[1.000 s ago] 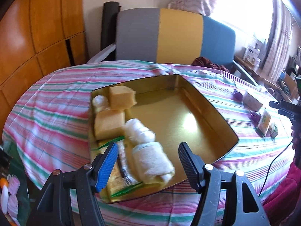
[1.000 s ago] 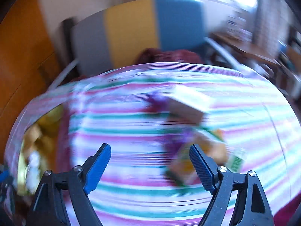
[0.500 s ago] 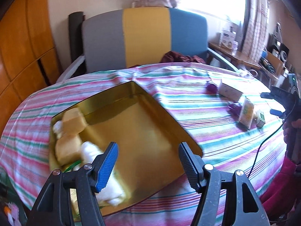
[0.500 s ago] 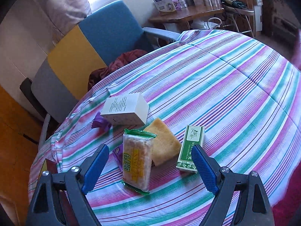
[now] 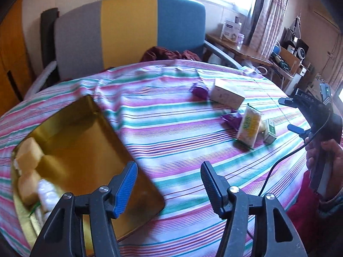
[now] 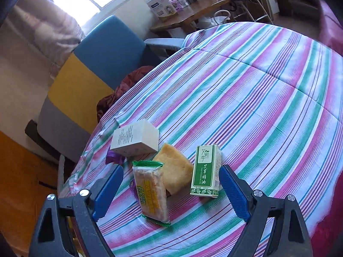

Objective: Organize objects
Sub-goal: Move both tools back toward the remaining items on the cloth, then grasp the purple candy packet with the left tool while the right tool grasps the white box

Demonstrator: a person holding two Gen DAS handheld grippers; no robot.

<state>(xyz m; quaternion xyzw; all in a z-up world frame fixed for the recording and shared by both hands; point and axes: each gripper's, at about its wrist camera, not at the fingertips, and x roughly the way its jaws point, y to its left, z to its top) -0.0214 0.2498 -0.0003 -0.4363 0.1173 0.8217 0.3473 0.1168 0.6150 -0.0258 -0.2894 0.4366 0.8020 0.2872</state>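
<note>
Left tongs [image 5: 169,182] narrowing, empty, above glossy gold tin [image 5: 70,141]; right tongs [image 6: 171,189] wide, straddling crinkly wrapped cake [image 6: 151,189]

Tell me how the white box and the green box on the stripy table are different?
The white box is plain and pale with small print, while the green box has a green front with big characters and leaves. The white box looks broader and lies flat; the green box is slimmer. The white box sits farther from the camera, and the green box lies close to the open right gripper. Both are cardboard boxes lying on the striped tablecloth.
</note>
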